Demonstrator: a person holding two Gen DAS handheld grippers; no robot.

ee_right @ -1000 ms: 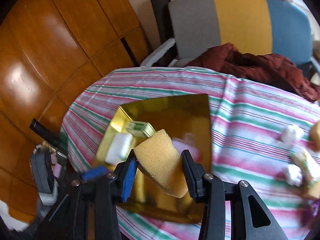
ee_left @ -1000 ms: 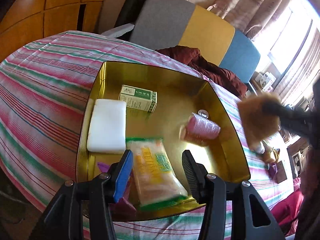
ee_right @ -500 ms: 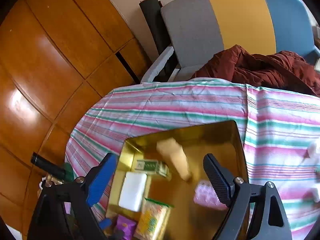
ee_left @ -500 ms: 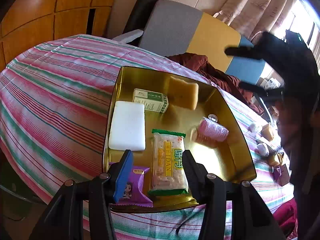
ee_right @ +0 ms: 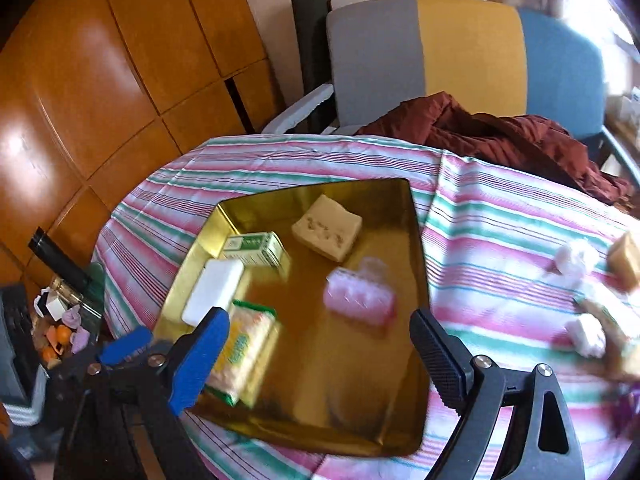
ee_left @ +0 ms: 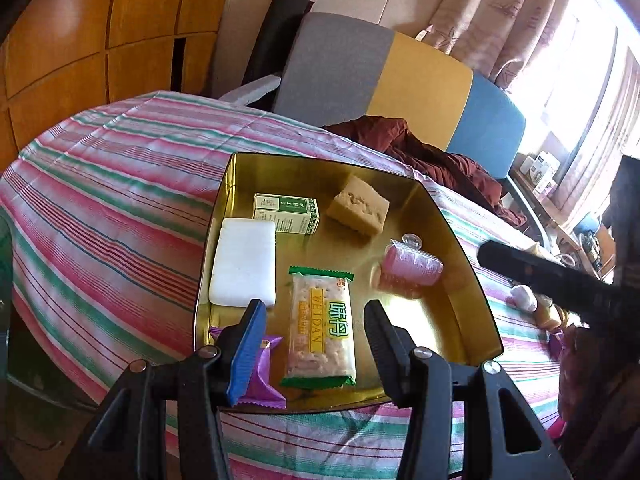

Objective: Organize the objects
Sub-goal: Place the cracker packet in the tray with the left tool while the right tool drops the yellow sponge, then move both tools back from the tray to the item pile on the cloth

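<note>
A gold tray point(ee_left: 472, 280) lies on the striped tablecloth. In it are a tan sponge point(ee_left: 358, 210) at the far side, a green-and-white box point(ee_left: 286, 213), a white block point(ee_left: 244, 268), a cracker packet point(ee_left: 322, 328), a pink roller point(ee_left: 412, 270) and a purple packet point(ee_left: 260, 380). My left gripper point(ee_left: 314, 312) hovers open over the tray's near edge, holding nothing. My right gripper point(ee_right: 320, 320) hangs above the tray point(ee_right: 416, 264), its jaws opening with nothing between them. The sponge point(ee_right: 327, 233) lies free beyond it.
Small white wrapped pieces point(ee_right: 576, 258) and a tan block point(ee_right: 626, 258) sit on the cloth right of the tray. A grey, yellow and blue chair point(ee_right: 460, 48) with a dark red cloth point(ee_right: 500, 136) stands behind the table. Wooden panels line the left.
The right gripper, shut on the sponge a second ago, has let go. The sponge now lies at the tray's far side. The left gripper has risen slightly.
</note>
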